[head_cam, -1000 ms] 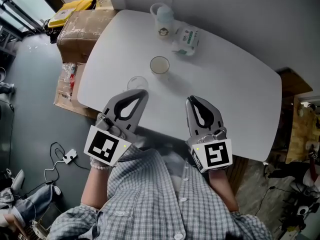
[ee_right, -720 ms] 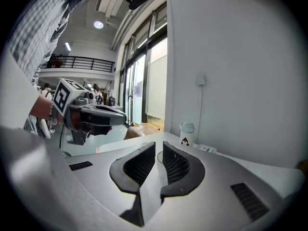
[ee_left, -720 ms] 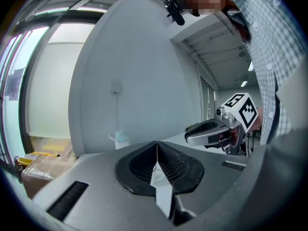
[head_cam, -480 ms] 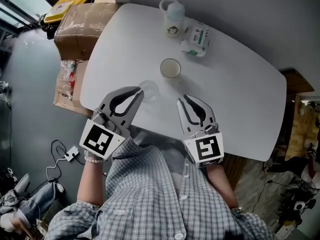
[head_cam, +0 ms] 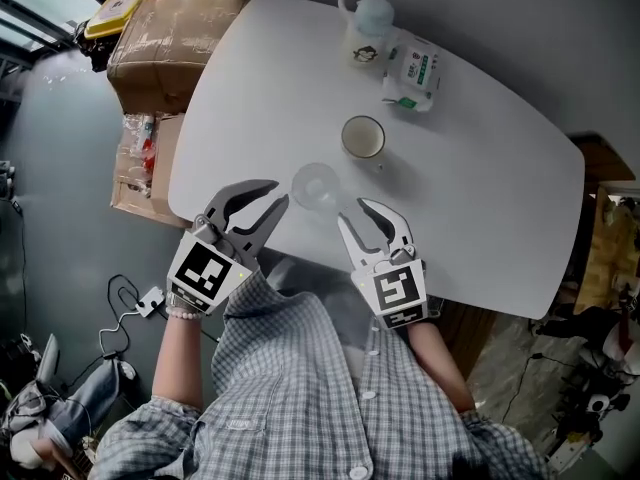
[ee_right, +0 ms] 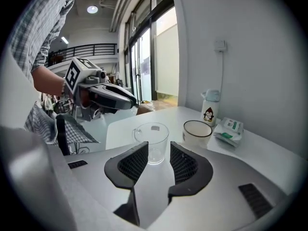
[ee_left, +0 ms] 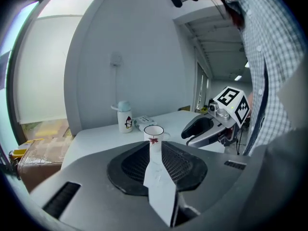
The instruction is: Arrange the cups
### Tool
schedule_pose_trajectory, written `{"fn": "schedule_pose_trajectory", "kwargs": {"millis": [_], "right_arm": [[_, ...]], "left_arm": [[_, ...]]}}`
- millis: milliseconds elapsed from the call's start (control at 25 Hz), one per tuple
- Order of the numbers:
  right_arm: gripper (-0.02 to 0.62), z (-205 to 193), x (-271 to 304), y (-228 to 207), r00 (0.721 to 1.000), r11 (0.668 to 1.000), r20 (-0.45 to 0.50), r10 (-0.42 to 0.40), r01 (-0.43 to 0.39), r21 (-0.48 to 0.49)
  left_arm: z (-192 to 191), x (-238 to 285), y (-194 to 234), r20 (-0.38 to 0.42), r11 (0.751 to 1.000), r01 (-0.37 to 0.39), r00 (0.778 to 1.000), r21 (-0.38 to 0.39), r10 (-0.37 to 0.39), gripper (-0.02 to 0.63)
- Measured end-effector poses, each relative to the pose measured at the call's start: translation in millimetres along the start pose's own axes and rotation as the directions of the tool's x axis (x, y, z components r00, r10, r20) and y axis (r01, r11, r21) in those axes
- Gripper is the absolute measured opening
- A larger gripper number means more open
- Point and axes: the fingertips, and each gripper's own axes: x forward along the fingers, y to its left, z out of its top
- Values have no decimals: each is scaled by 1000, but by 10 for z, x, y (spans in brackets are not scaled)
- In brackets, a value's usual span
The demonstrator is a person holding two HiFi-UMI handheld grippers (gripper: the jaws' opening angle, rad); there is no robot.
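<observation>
Left gripper (head_cam: 278,192) and right gripper (head_cam: 352,211) fingers (ee_right: 131,163) apart, empty.

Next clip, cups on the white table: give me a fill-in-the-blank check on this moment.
1. The tool whose open jaws face the glass cup is the ___ one.
2. The bottle with the pale blue lid shows a picture of a ___.
3. The white mug stands ___ on the table.
4. The left tool, jaws apart, holds ___.

Missing words: right; penguin; upright; nothing.
</observation>
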Motion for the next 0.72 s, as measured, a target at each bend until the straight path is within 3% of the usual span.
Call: {"fn": "schedule_pose_trajectory", "kwargs": {"millis": [400, 720], "right_arm": [[119, -352, 299, 265, 994, 999, -106, 13, -7, 51], [118, -402, 445, 312, 991, 984, -136, -21, 44, 171]], "left_arm": [[-453, 74, 65, -106, 996, 90, 990, 5, -89, 60], [-631, 196, 80, -151, 989, 150, 978, 10, -147, 60]]}}
